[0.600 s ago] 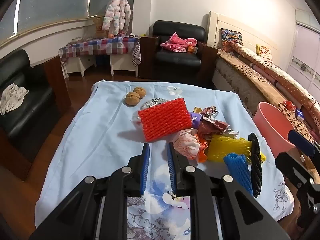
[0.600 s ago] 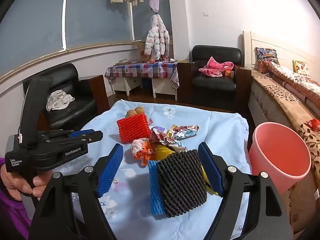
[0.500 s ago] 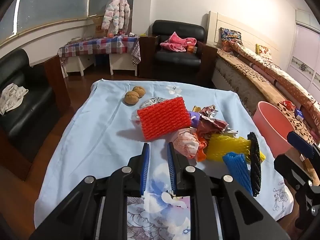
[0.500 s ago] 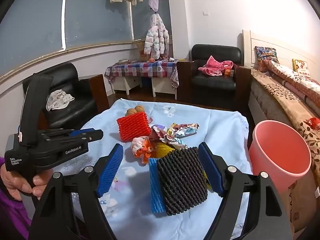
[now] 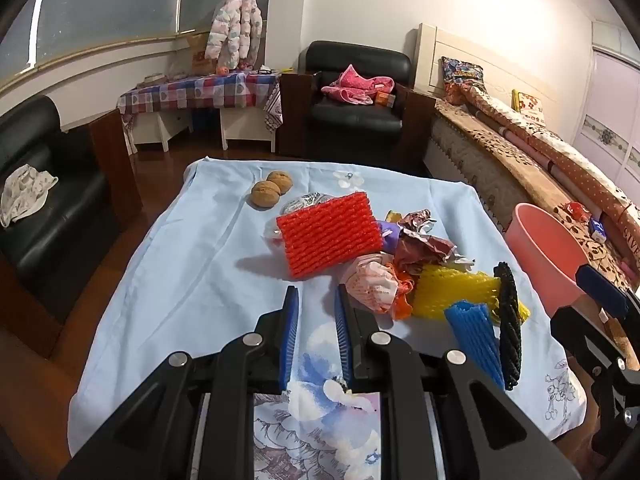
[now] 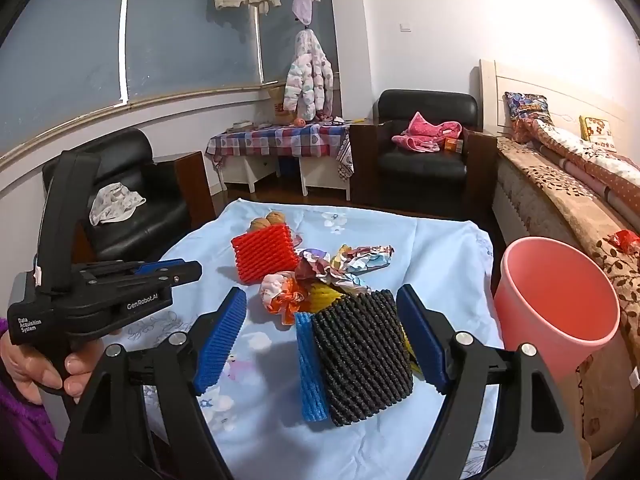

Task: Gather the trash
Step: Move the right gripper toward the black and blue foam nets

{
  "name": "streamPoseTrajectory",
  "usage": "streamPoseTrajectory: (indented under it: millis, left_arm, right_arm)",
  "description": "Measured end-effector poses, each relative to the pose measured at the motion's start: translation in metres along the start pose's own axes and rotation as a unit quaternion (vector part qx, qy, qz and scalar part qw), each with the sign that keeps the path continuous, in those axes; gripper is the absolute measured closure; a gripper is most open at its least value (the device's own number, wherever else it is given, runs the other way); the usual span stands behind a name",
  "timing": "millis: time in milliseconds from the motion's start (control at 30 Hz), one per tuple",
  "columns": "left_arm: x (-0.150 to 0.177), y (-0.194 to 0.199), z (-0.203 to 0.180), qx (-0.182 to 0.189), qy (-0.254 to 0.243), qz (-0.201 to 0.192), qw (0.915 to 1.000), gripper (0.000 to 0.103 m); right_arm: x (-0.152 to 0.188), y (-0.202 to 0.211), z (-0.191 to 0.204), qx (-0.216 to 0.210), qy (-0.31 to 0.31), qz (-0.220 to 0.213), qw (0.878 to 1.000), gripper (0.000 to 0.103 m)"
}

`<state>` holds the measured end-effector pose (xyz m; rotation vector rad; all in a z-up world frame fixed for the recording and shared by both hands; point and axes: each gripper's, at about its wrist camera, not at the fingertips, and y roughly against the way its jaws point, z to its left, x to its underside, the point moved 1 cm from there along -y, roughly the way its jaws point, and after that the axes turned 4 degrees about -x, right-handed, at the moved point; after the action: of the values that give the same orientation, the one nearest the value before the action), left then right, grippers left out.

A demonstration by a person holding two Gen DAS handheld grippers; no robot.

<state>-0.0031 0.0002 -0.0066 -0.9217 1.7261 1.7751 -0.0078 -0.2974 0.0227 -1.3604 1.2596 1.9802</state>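
Note:
Trash lies in a heap on the blue-clothed table (image 5: pixel 192 272): a red foam net (image 5: pixel 329 233), crumpled wrappers (image 5: pixel 420 240), a white-orange wrapper (image 5: pixel 372 286), a yellow net (image 5: pixel 452 288), a blue net (image 6: pixel 310 364) and a black net (image 6: pixel 360 356). My left gripper (image 5: pixel 316 308) hovers nearly closed and empty just before the white-orange wrapper. My right gripper (image 6: pixel 320 320) is wide open above the table, with the black and blue nets between its jaws. The left gripper also shows in the right wrist view (image 6: pixel 168 276).
A pink bucket (image 6: pixel 556 300) stands off the table's right edge, also in the left wrist view (image 5: pixel 544 256). Two walnuts (image 5: pixel 272 190) lie at the far side. Black armchairs, a checked side table and a bed surround the table.
Both grippers have drawn back slightly from the heap. The left gripper's jaws have opened a little. Nothing was picked up.

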Motion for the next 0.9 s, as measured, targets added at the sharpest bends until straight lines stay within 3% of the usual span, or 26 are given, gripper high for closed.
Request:
streamPoseTrajectory:
  millis: [233, 900]
  left_arm:
    - [-0.0015, 0.0038, -0.0021, 0.011, -0.006, -0.003, 0.9999, 0.067]
    - [-0.0022, 0.0085, -0.0001, 0.001, -0.005, -0.008, 1.0000, 0.061]
  right_arm:
    - [0.0017, 0.0000, -0.0001, -0.002, -0.007, -0.001, 1.000, 0.025]
    - [0.0015, 0.0040, 0.0017, -0.001, -0.005, -0.004, 1.000, 0.025]
